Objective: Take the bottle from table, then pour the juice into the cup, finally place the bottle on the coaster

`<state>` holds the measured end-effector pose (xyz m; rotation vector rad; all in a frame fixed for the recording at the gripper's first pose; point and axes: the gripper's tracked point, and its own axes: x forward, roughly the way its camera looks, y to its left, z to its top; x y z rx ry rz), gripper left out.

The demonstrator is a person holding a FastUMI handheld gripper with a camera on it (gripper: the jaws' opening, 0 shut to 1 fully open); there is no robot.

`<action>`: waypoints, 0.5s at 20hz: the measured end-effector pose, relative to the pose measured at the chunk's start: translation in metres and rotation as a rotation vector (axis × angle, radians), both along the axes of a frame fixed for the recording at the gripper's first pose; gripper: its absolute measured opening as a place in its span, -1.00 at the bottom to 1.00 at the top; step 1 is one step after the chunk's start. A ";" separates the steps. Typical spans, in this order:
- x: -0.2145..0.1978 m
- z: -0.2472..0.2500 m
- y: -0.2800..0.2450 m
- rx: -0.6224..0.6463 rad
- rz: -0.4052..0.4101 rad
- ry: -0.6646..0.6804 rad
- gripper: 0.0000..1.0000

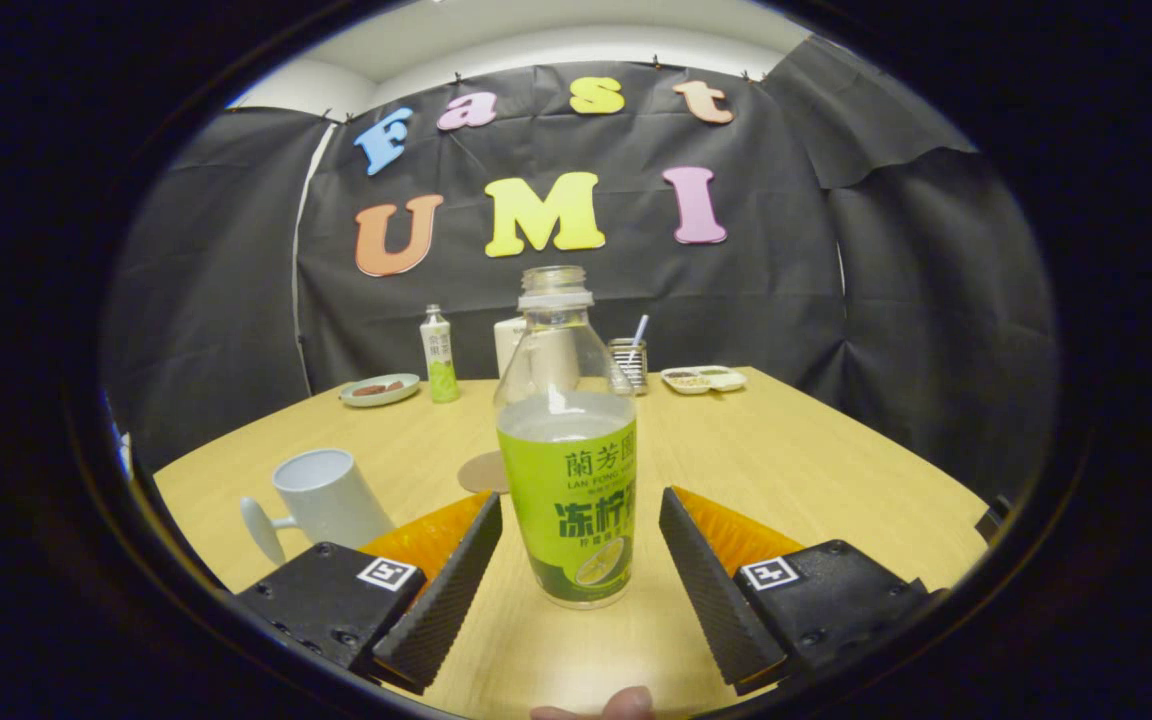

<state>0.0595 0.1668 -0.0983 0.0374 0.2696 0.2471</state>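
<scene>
A clear uncapped bottle [568, 450] with a green label and pale juice stands upright on the wooden table [816, 470]. It sits between the two fingers of my gripper [581, 515], which is open, with a gap on either side of the bottle. A white cup [328, 495] with a handle stands left of the left finger. A round brown coaster [484, 472] lies flat just behind the bottle on its left, partly hidden by it.
At the table's far edge stand a small green-labelled bottle [439, 354], a plate [380, 389] with food, a white container [509, 342], a metal holder [628, 362] with a straw and a divided white dish [704, 379]. A fingertip [626, 703] shows below the fingers.
</scene>
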 end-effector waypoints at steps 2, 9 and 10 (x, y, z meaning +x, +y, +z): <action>0.008 -0.005 0.001 0.006 -0.006 0.030 1.00; 0.021 -0.003 0.007 0.083 -0.026 0.076 1.00; 0.021 -0.002 0.007 0.094 -0.030 0.078 1.00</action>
